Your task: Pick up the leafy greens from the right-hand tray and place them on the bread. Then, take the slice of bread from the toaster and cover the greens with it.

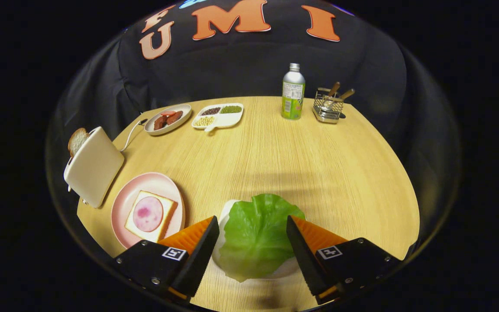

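The hand-held gripper (253, 225) hangs with fingers spread wide either side of the lettuce (256, 236), lined up to pinch it.

The leafy greens (256, 236) cover most of the white tray (225, 212) beneath, leaving just a rim showing. The toaster (94, 165) hides the lower part of the bread slice (77, 140) in its slot. The fillings of the divided dish (218, 116) are too small to identify.
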`<act>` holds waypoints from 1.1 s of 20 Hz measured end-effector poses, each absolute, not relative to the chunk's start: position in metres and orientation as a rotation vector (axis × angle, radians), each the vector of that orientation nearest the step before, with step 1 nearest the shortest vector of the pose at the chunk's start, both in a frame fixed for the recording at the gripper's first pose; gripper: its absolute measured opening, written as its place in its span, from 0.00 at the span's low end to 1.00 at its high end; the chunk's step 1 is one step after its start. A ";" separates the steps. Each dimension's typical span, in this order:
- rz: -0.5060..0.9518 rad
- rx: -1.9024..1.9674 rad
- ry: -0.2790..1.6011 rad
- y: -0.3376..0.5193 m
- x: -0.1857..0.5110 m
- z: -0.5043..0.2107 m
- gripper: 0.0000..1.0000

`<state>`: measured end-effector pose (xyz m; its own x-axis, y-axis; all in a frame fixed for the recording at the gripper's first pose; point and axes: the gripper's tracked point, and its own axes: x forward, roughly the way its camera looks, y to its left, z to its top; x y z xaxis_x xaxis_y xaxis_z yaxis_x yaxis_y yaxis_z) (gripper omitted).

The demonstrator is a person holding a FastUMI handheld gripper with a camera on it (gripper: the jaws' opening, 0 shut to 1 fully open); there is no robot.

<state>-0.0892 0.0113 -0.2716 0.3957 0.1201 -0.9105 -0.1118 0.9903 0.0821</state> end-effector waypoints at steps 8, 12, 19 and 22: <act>0.077 0.039 1.293 0.007 -0.109 -0.309 0.91; 0.081 -0.050 1.260 0.005 -0.110 -0.311 0.88; 0.055 -0.034 1.195 0.004 -0.103 -0.308 0.35; 0.093 0.095 1.179 0.018 -0.103 -0.305 0.11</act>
<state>-0.1035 0.0179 -0.3048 0.3786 0.1223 -0.9175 -0.0228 0.9922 0.1229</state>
